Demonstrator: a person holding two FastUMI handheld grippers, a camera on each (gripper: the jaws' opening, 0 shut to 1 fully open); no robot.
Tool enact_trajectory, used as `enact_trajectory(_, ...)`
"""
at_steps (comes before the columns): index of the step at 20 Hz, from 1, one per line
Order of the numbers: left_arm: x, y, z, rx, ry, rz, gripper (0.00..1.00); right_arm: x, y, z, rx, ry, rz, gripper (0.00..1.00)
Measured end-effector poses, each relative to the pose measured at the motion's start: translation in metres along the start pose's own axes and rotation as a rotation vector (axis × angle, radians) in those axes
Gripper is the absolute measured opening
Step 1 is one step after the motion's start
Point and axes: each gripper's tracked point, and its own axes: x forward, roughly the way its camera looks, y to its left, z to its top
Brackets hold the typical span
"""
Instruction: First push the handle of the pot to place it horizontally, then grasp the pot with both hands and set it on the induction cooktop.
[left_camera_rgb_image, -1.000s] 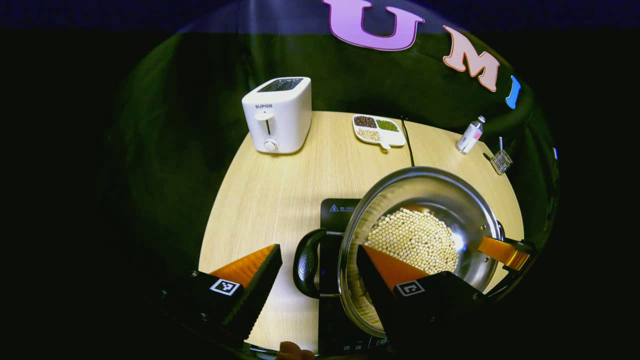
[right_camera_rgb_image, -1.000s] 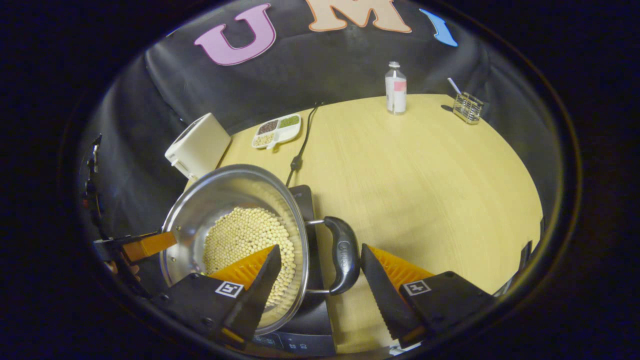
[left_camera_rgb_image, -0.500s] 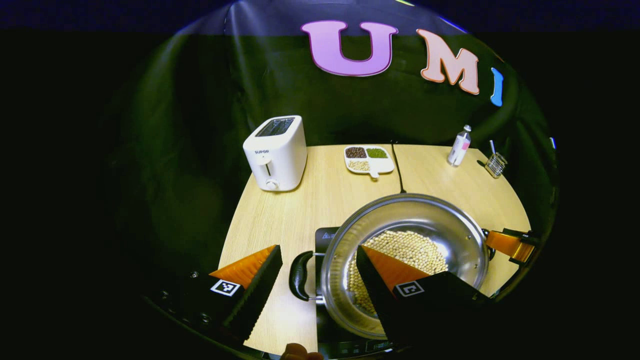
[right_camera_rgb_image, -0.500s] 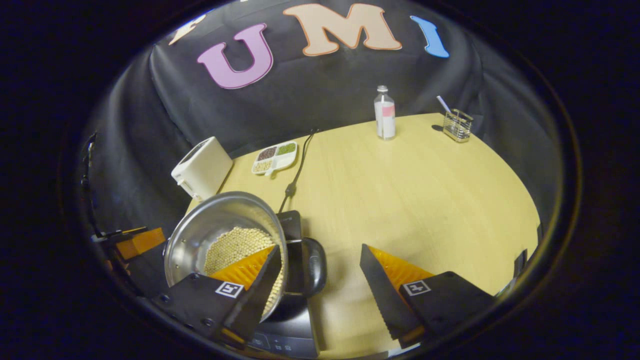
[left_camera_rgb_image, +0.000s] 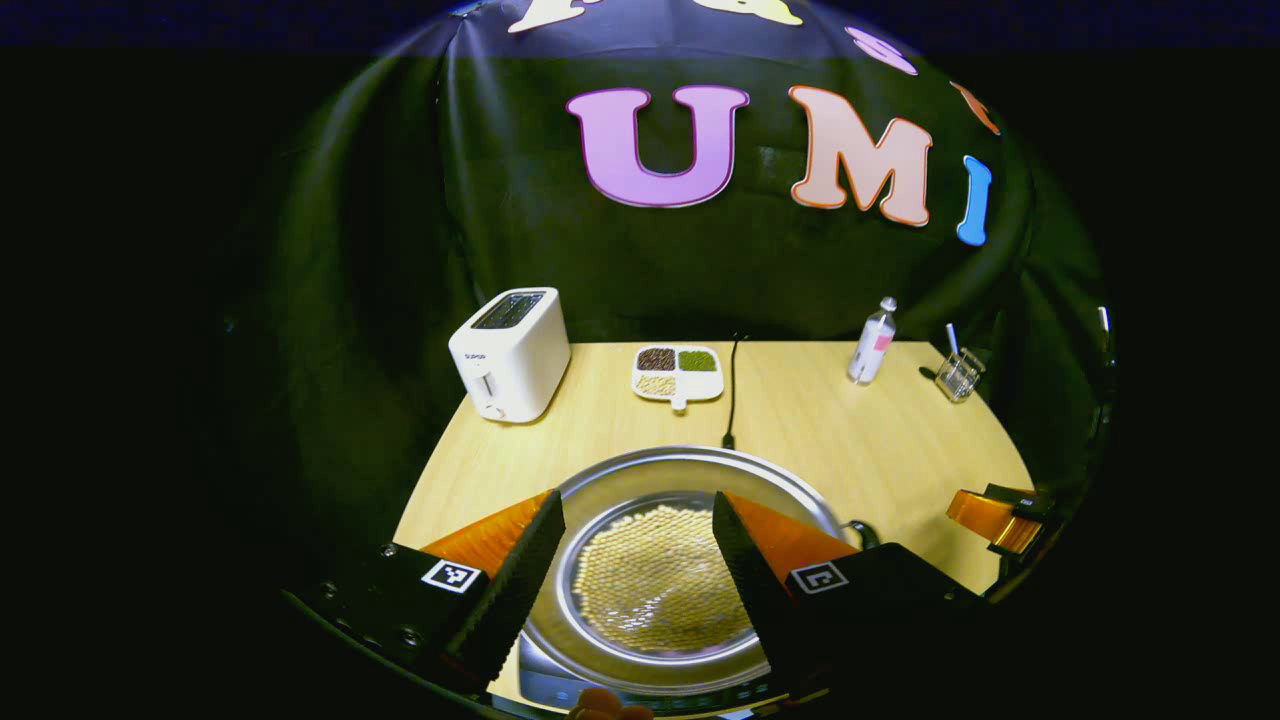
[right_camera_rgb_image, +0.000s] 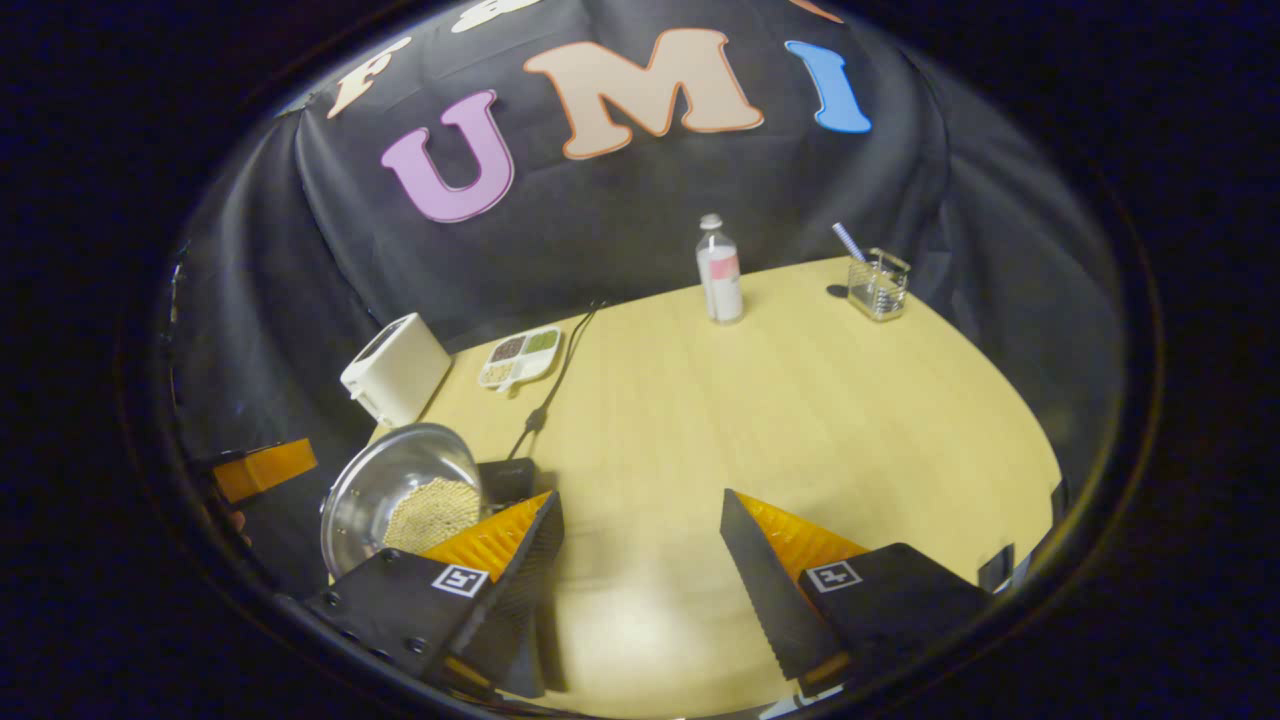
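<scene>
A steel pot (left_camera_rgb_image: 690, 470) holding pale beans rests on the black induction cooktop (left_camera_rgb_image: 545, 685) at the table's near edge. One black handle (left_camera_rgb_image: 865, 535) of the pot sticks out to its right. My left gripper (left_camera_rgb_image: 637, 497) hovers open above the pot, its fingers apart over the rim and touching nothing. In the right gripper view the pot (right_camera_rgb_image: 365, 490) and cooktop (right_camera_rgb_image: 505, 475) lie low on the left. My right gripper (right_camera_rgb_image: 640, 495) is open over bare table, well right of the pot. Each gripper also appears in the other's view: the right gripper (left_camera_rgb_image: 1000, 515) and the left gripper (right_camera_rgb_image: 260, 468).
A white toaster (left_camera_rgb_image: 510, 355), a divided dish of grains (left_camera_rgb_image: 678, 370) and the cooktop's black cord (left_camera_rgb_image: 730, 395) sit behind the pot. A small bottle (right_camera_rgb_image: 720, 270) and a wire holder (right_camera_rgb_image: 877, 285) stand at the far right. The wooden table (right_camera_rgb_image: 800, 420) stretches right of the pot.
Both grippers have drawn back from the pot's handles and risen. The pot stays down on the cooktop. The left gripper view has swung over the pot's middle.
</scene>
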Motion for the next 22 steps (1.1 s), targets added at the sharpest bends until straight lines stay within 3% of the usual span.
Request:
enact_trajectory(2, -0.014, -0.025, 0.015, -0.004, -0.047, 0.008, 0.97, -0.011, -0.022, 0.024, -0.023, -0.058, -0.004, 0.94)
enact_trajectory(3, -0.021, -0.037, 0.024, -0.005, -0.071, 0.011, 0.96, -0.016, -0.032, 0.038, -0.034, -0.091, -0.004, 0.99)
enact_trajectory(4, -0.028, -0.051, 0.034, -0.006, -0.101, 0.013, 0.96, -0.022, -0.042, 0.051, -0.048, -0.121, -0.004, 0.94)
enact_trajectory(5, -0.034, -0.062, 0.045, -0.009, -0.134, 0.02, 0.96, -0.027, -0.051, 0.065, -0.066, -0.151, -0.005, 0.99)
enact_trajectory(8, -0.058, -0.093, 0.077, -0.006, -0.238, 0.041, 0.96, -0.051, -0.072, 0.113, -0.132, -0.264, 0.005, 0.99)
enact_trajectory(10, -0.075, -0.111, 0.097, -0.002, -0.312, 0.054, 0.96, -0.07, -0.079, 0.144, -0.161, -0.342, 0.023, 0.94)
enact_trajectory(13, -0.104, -0.134, 0.128, -0.008, -0.434, 0.079, 0.96, -0.1, -0.087, 0.187, -0.182, -0.457, 0.059, 0.94)
enact_trajectory(14, -0.113, -0.142, 0.137, -0.011, -0.473, 0.084, 0.92, -0.111, -0.091, 0.2, -0.192, -0.493, 0.066, 0.98)
enact_trajectory(15, -0.122, -0.15, 0.145, -0.012, -0.506, 0.091, 0.92, -0.124, -0.095, 0.213, -0.204, -0.532, 0.071, 0.93)
enact_trajectory(16, -0.132, -0.156, 0.152, -0.009, -0.538, 0.093, 0.95, -0.135, -0.1, 0.225, -0.213, -0.566, 0.077, 0.98)
enact_trajectory(17, -0.141, -0.163, 0.159, -0.008, -0.564, 0.098, 0.92, -0.149, -0.103, 0.237, -0.215, -0.599, 0.084, 0.93)
enact_trajectory(18, -0.15, -0.169, 0.164, -0.002, -0.586, 0.102, 0.95, -0.163, -0.107, 0.247, -0.213, -0.629, 0.09, 0.98)
enact_trajectory(21, -0.171, -0.187, 0.179, 0.014, -0.655, 0.102, 0.92, -0.191, -0.114, 0.265, -0.208, -0.688, 0.104, 0.98)
enact_trajectory(22, -0.174, -0.191, 0.178, 0.015, -0.658, 0.1, 0.95, -0.196, -0.116, 0.268, -0.205, -0.695, 0.106, 0.93)
